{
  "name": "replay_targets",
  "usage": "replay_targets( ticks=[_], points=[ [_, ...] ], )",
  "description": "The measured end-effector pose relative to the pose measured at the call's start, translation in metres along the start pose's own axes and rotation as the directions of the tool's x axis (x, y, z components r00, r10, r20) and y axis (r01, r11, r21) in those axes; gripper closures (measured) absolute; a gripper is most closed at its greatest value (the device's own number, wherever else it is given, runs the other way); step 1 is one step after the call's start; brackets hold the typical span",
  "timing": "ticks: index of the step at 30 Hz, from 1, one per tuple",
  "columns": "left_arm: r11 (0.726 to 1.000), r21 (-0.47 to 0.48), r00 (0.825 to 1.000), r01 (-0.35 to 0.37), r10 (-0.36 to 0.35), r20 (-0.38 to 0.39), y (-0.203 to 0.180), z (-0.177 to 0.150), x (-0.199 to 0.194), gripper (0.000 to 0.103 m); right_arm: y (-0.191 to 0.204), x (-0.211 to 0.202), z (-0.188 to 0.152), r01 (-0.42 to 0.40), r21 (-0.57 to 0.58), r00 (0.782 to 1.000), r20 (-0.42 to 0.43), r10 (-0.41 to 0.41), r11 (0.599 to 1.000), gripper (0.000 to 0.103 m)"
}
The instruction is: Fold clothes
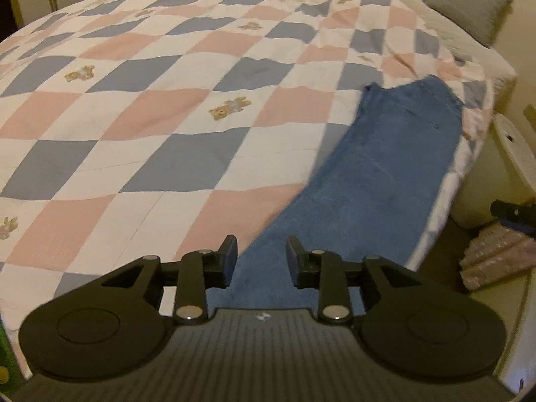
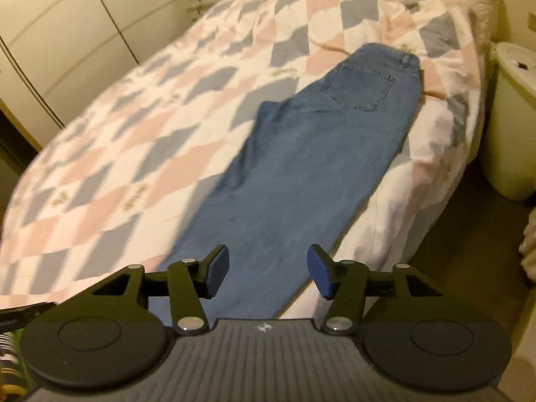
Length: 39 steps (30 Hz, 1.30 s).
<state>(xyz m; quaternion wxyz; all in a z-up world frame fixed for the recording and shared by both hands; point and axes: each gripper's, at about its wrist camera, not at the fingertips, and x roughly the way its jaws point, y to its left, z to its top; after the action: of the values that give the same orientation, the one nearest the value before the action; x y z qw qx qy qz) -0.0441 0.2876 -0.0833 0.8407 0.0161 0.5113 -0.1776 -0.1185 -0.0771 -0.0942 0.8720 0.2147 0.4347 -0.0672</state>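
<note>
Here, no readable writing shows, only a small emblem on each ribbed grey housing. The left gripper point(image 1: 262, 261) and the right gripper point(image 2: 268, 269) both hang with jaws spread and nothing between them. Beyond them, blue denim jeans point(image 2: 301, 167) lie lengthwise along the lower right edge of the checkered teddy-bear quilt point(image 1: 140, 107), back pocket uppermost. A white bin point(image 2: 512, 117) stands at right, a grey pillow point(image 1: 469, 3) upper right.

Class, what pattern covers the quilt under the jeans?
The quilt has pink, grey-blue and white diamond checks with small teddy bears, clearest in the left wrist view.
</note>
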Motion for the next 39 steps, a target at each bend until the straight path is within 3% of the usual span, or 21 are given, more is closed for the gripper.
replay_targets(
  ticks=[4,8,16,18,23,32,39],
  points=[
    [0.996,0.09,1.0,0.003,-0.003,-0.007,-0.028,0.001,-0.029,0.064,0.008,-0.053,-0.026,-0.02,0.064,1.0,0.013,0.019,0.998,0.038],
    [0.985,0.175,1.0,0.013,-0.012,-0.004,-0.058,-0.008,-0.046,0.064,0.015,-0.088,-0.05,-0.032,0.105,0.999,0.042,0.028,0.994,0.035],
    [0.965,0.26,0.999,0.032,-0.035,0.009,-0.102,-0.061,-0.084,0.063,0.016,-0.151,-0.114,-0.043,0.117,0.995,0.092,0.033,0.992,0.031],
    [0.959,0.282,0.998,0.035,-0.046,0.031,-0.112,-0.077,-0.099,0.056,0.014,-0.17,-0.134,-0.045,0.113,0.993,0.11,0.032,0.993,0.03],
    [0.949,0.314,0.997,0.016,-0.038,0.064,-0.124,-0.106,-0.142,0.055,0.009,-0.204,-0.175,-0.036,0.153,0.99,0.138,0.014,0.988,0.027],
    [0.943,0.331,0.988,0.011,-0.061,0.14,-0.119,-0.121,-0.199,0.055,0.039,-0.253,-0.191,-0.058,0.071,0.977,0.211,0.042,0.996,0.021],
    [0.939,0.344,0.986,0.026,-0.081,0.146,-0.109,-0.125,-0.208,0.053,0.058,-0.261,-0.196,-0.061,0.049,0.973,0.227,0.049,0.997,0.021]
  ],
)
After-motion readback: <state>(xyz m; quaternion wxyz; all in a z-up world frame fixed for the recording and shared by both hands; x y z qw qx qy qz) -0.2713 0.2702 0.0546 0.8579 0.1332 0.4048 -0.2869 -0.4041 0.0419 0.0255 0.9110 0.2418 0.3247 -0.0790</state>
